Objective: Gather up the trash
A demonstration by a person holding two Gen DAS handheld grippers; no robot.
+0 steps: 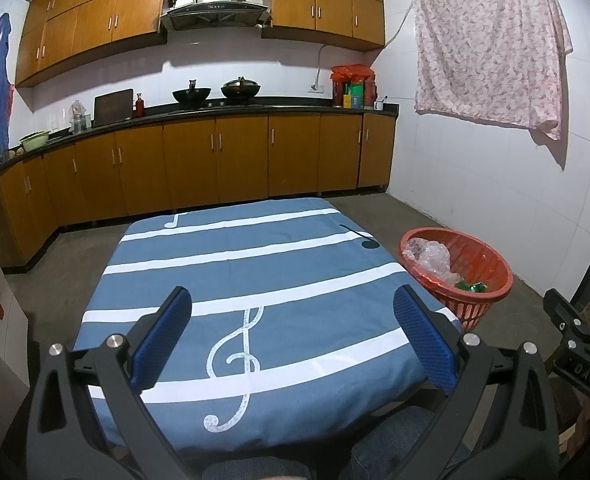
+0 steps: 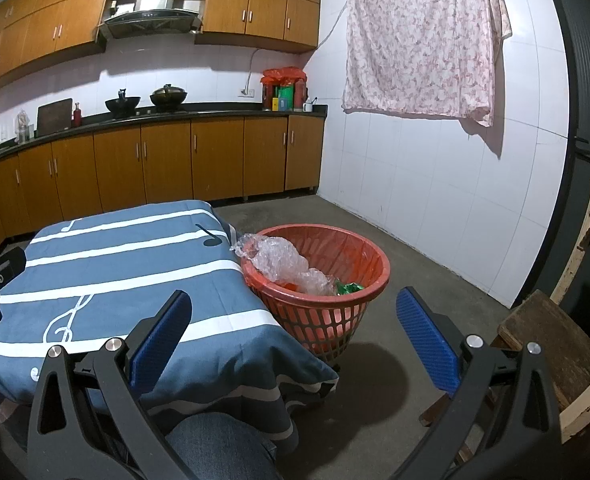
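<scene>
Kitchen with wooden cabinets [image 1: 215, 160]; a table under a blue music-note cloth [image 1: 255, 272] stands mid-floor. The right wrist view alone shows a wooden stool [image 2: 551, 340] at right. Red basket [image 2: 323, 276] sits on the floor, touching the table's right edge, holding crumpled clear plastic [image 2: 283, 264] and a green wrapper [image 2: 349, 288]. Left gripper [image 1: 295, 336] is spread wide over the cloth, holding nothing. Right gripper [image 2: 295, 336] is likewise spread and unloaded, before the basket.
</scene>
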